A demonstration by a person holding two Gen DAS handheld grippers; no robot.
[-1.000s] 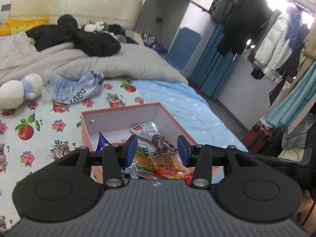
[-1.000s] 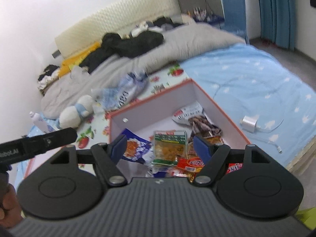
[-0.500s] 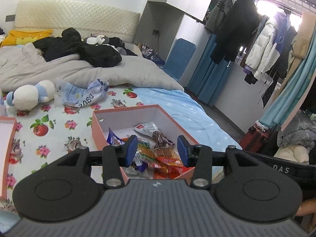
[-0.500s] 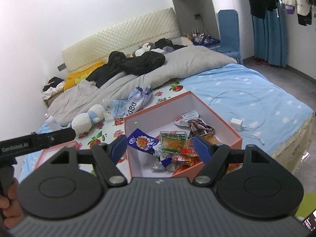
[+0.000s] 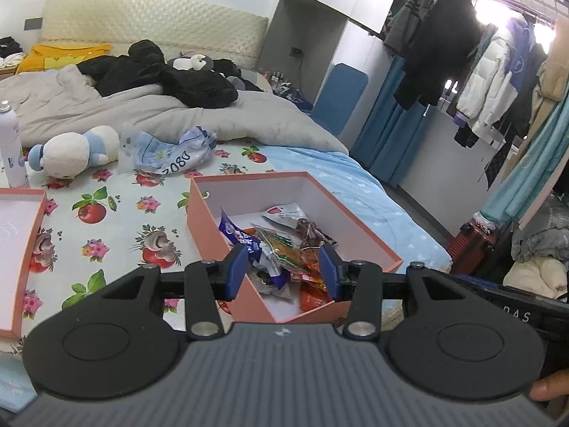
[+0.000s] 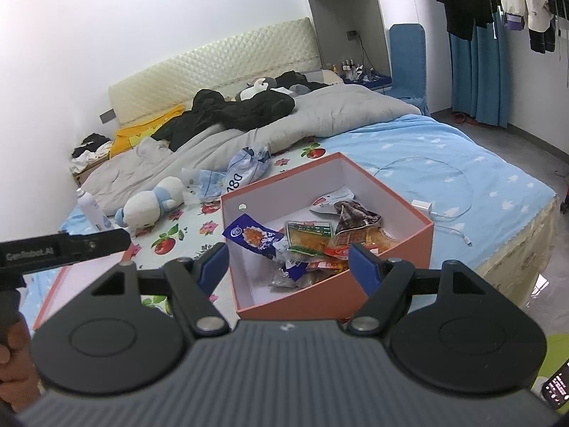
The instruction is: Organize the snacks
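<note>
A pink box (image 5: 206,229) (image 6: 409,249) stands on the bed and holds several snack packets: a blue one (image 5: 236,235) (image 6: 254,236), a green-yellow one (image 6: 309,233), a dark one (image 6: 354,215) and red ones (image 5: 313,293). My left gripper (image 5: 283,272) is open and empty, held back from the box's near side. My right gripper (image 6: 288,265) is open and empty, held above and before the box's near corner.
The box's pink lid (image 5: 19,227) lies on the left. A plush toy (image 5: 71,151), a crumpled blue-white bag (image 5: 170,151) and a white bottle (image 5: 10,149) lie further back. A charger and cable (image 6: 437,210) lie on the blue sheet. Clothes hang at the right (image 5: 444,42).
Both grippers have drawn back and up from the box, so more of the bed and the lid show. Both stay open and empty.
</note>
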